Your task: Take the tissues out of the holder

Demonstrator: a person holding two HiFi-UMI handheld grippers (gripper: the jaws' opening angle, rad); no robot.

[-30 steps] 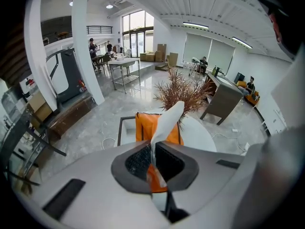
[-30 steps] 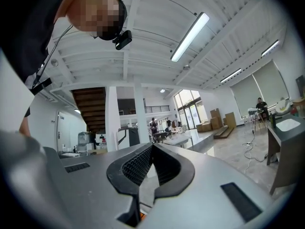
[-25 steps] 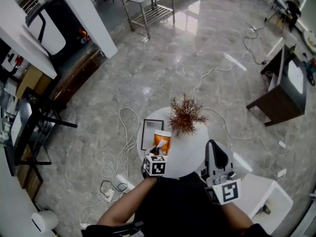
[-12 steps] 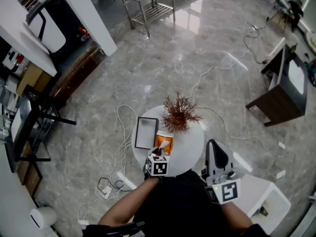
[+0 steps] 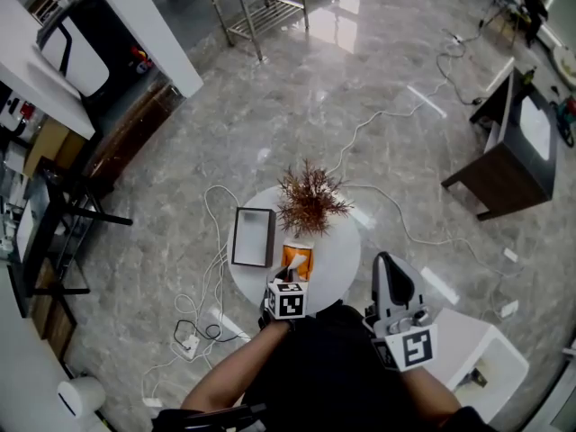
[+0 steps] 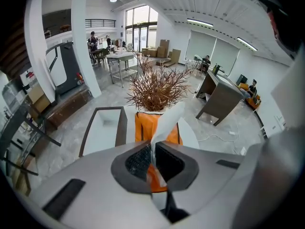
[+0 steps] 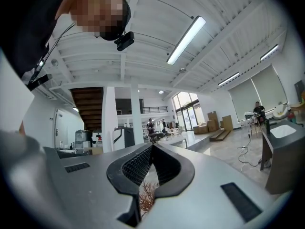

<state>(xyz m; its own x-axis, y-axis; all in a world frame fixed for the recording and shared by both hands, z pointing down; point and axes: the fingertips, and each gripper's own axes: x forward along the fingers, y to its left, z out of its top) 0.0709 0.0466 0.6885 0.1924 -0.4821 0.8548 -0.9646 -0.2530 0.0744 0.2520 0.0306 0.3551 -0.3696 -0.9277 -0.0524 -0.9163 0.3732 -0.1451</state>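
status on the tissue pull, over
Left gripper shut on tissue, sheet partly out of orange holder. Right gripper shut, empty, beside table. Dry twig plant just behind holder, nothing blocking the pull.

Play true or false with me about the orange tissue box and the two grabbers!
1. The left gripper is pinching a white tissue. True.
2. The tissue holder is blue. False: it is orange.
3. The right gripper is holding a tissue too. False: its jaws are together with nothing held between them.
4. A plant of dry brown twigs stands on the round white table, just behind the holder. True.
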